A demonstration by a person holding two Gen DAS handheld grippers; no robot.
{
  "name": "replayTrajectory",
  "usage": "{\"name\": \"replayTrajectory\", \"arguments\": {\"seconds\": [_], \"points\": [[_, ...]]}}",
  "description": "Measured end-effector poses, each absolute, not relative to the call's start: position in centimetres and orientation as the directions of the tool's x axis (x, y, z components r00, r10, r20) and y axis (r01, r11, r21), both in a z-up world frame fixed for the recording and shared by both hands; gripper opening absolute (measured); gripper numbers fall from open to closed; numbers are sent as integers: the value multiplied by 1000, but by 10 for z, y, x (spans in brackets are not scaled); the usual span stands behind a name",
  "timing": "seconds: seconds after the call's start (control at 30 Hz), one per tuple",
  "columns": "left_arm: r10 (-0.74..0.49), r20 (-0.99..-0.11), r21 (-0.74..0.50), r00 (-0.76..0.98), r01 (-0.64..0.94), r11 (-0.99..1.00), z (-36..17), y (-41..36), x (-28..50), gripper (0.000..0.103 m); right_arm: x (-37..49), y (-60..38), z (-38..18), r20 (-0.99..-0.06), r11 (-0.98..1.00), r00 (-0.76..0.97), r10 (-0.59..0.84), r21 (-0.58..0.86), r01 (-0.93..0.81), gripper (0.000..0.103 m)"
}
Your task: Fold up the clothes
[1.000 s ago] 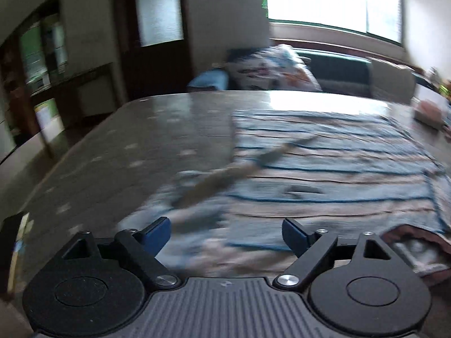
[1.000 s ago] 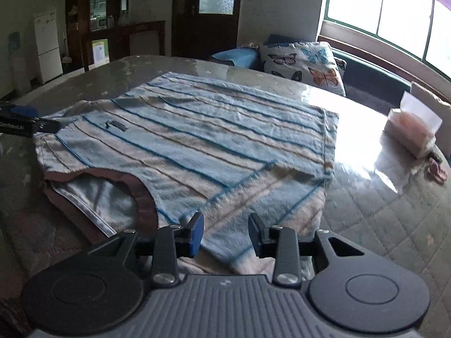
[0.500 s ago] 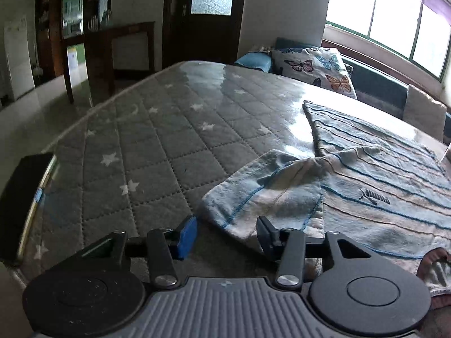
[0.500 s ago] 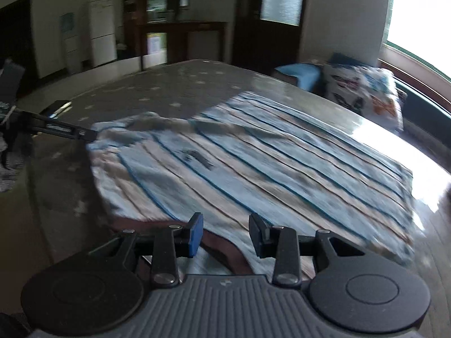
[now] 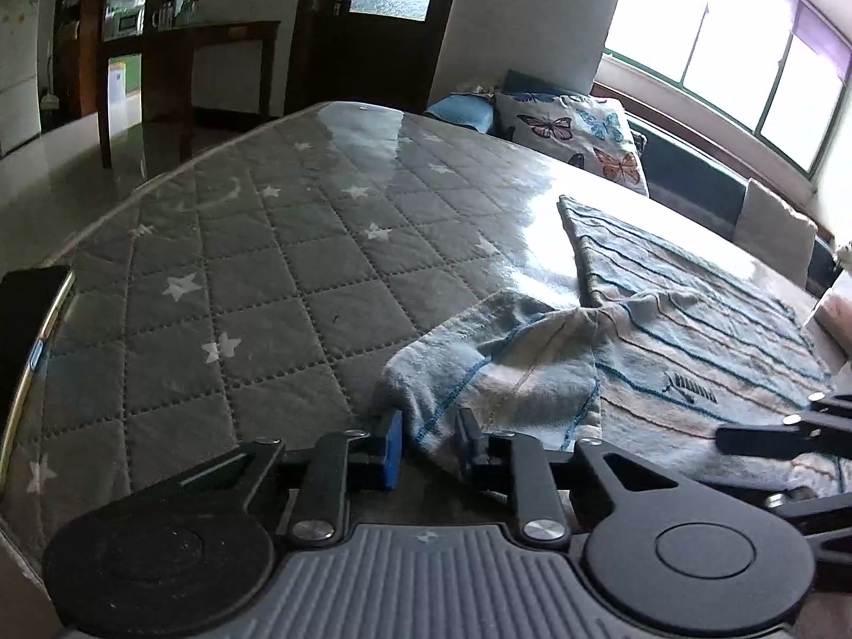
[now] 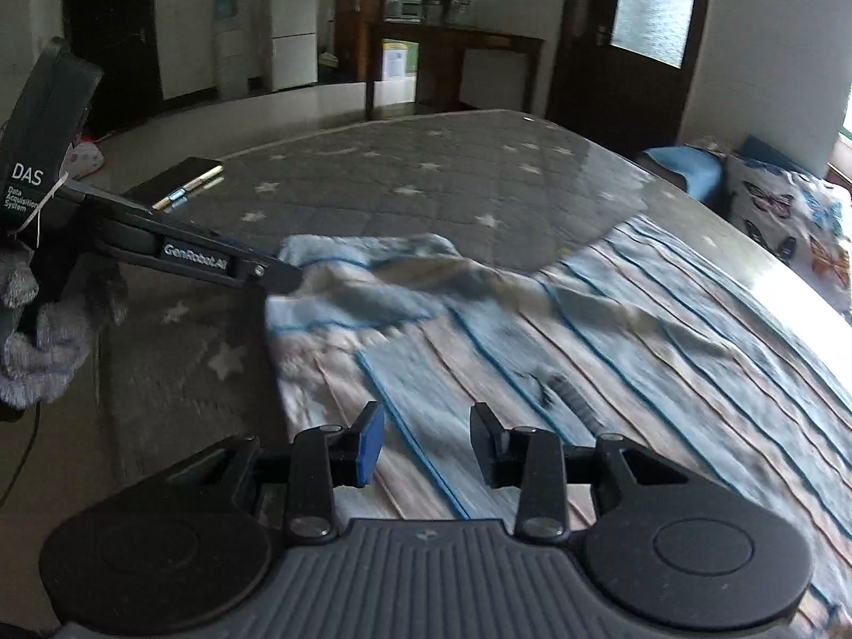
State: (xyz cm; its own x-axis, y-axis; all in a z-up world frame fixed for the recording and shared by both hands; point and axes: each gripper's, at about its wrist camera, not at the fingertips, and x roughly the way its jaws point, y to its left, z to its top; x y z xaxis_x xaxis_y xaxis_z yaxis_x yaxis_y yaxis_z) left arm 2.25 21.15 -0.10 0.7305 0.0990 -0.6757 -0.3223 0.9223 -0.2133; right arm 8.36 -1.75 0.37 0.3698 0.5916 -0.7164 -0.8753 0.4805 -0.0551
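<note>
A light blue striped shirt (image 5: 692,351) lies flat on the grey star-quilted table (image 5: 255,266). Its left sleeve (image 5: 495,367) is bunched toward me. My left gripper (image 5: 428,444) has its jaws a little apart around the sleeve's hem edge. In the right wrist view the shirt (image 6: 612,351) spreads under my right gripper (image 6: 426,439), which is open and empty just above the cloth. The left gripper (image 6: 287,271) shows there at the sleeve's edge.
A dark phone (image 5: 26,330) lies at the table's left edge, also seen in the right wrist view (image 6: 181,178). A butterfly cushion (image 5: 575,133) sits on a bench beyond the table. A tissue pack (image 5: 836,309) is at the far right.
My left gripper has come down to the sleeve edge and narrowed around it. My right gripper has swung left from the right sleeve to over the shirt's chest.
</note>
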Motion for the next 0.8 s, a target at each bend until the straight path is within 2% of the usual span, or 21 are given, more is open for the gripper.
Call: {"name": "replayTrajectory", "arguments": {"seconds": [0.4, 0.5, 0.53, 0.8], "points": [[78, -672, -247, 737, -322, 914, -1, 213, 21, 24, 75, 25, -13, -726, 446, 336, 600, -45, -894, 35], [81, -666, -257, 742, -329, 909, -2, 215, 23, 7, 74, 26, -13, -727, 450, 343, 594, -53, -891, 35], [81, -659, -261, 747, -329, 907, 0, 215, 23, 5, 73, 26, -13, -726, 451, 346, 594, -55, -891, 35], [36, -555, -267, 831, -219, 938, 34, 190, 18, 2, 76, 14, -8, -725, 468, 339, 600, -25, -883, 34]]}}
